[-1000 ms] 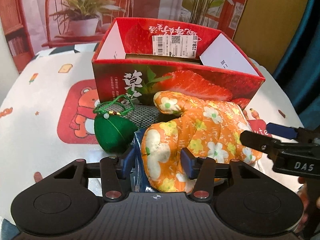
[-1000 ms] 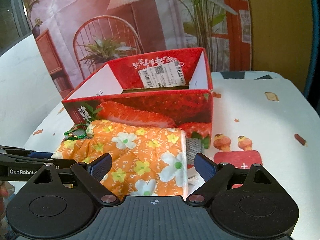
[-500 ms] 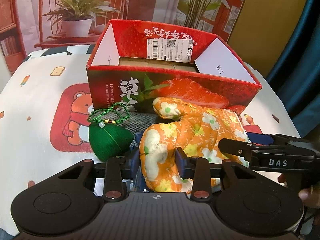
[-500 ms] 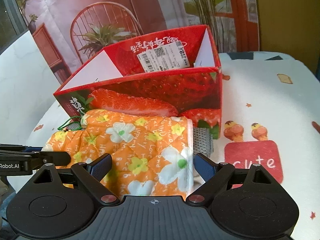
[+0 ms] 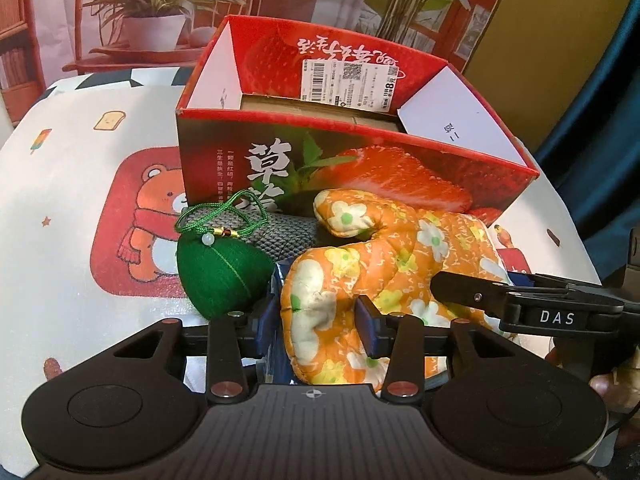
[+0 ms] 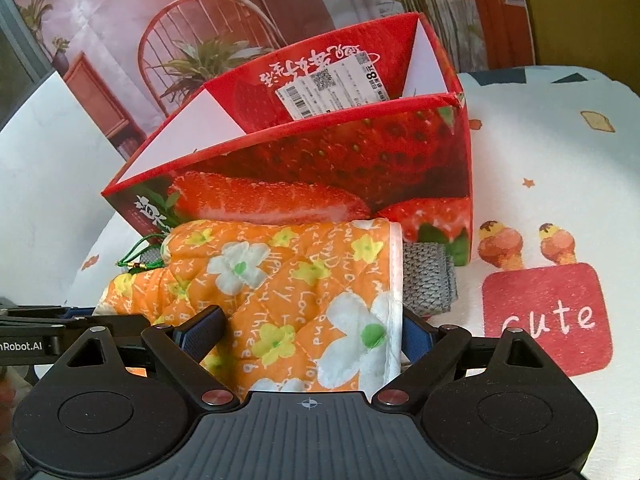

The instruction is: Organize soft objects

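An orange flowered oven mitt [image 5: 400,256] lies on the table against the front of the red strawberry box [image 5: 360,160]. My left gripper [image 5: 318,320] is shut on the mitt's rounded fingertip end; the pads pinch the padding while the jaws are opening slightly. In the right wrist view my right gripper [image 6: 308,328] stands open and wide, straddling the mitt's [image 6: 288,280] white-edged cuff without squeezing it. One right finger [image 5: 480,296] reaches across the mitt in the left wrist view. A green string-wrapped pouch [image 5: 220,272] sits just left of the mitt.
A grey knitted piece [image 6: 428,280] lies under the mitt by the box [image 6: 320,168]. A blue packet [image 5: 276,276] peeks out beneath the mitt's tip. The box is uncovered, its cardboard floor showing. A white printed tablecloth [image 6: 540,184] covers the table. A hand [image 5: 608,388] shows at the right edge.
The left jaws have narrowed onto the mitt's tip. The right gripper has dropped lower around the cuff and rolled a little, its jaws just as wide.
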`<state>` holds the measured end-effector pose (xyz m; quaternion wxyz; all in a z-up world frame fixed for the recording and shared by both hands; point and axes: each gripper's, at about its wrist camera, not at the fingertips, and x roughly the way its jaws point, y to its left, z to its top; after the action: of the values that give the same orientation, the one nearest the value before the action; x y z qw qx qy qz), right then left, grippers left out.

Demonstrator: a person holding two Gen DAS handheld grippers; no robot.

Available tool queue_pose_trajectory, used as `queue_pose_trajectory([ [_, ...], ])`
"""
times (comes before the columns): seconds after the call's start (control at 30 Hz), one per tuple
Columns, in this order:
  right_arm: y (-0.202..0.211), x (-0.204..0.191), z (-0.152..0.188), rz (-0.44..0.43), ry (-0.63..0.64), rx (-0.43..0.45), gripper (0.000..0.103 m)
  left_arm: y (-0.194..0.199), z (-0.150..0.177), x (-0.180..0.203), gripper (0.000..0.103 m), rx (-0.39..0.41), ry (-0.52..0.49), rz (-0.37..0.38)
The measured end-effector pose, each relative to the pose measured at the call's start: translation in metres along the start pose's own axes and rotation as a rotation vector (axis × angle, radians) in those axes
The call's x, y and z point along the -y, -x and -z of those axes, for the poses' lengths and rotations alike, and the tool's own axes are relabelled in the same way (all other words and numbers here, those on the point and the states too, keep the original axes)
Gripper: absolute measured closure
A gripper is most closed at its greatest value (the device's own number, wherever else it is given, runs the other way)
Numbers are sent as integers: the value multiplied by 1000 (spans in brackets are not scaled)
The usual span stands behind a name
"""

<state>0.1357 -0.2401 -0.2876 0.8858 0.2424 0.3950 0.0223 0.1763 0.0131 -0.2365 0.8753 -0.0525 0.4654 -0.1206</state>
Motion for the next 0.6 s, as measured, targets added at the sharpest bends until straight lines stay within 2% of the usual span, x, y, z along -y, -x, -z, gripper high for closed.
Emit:
queue_pose_trajectory([
  [0.1,5,-5,-2,3,17,-2,22,4,-1,4,64,5,-34,-5],
  [0.17,12,-12,-4,5,50,2,32,9,-3,7,66,16,-61,-12],
  [0.3,25,-22,-9,-15,99,5,37,17,-6,4,66,35,-68,-11],
  [0.43,33,-26,-13,-52,108,13,65,25,-9,-2,66,56,-55,-13],
  [0.5,34,-27,-14,-60,105,8,70,28,-9,-3,66,67,-58,-24],
  [0.6,33,-28,-14,-50,102,0,87,32,-8,-5,71,78,-57,-56],
])
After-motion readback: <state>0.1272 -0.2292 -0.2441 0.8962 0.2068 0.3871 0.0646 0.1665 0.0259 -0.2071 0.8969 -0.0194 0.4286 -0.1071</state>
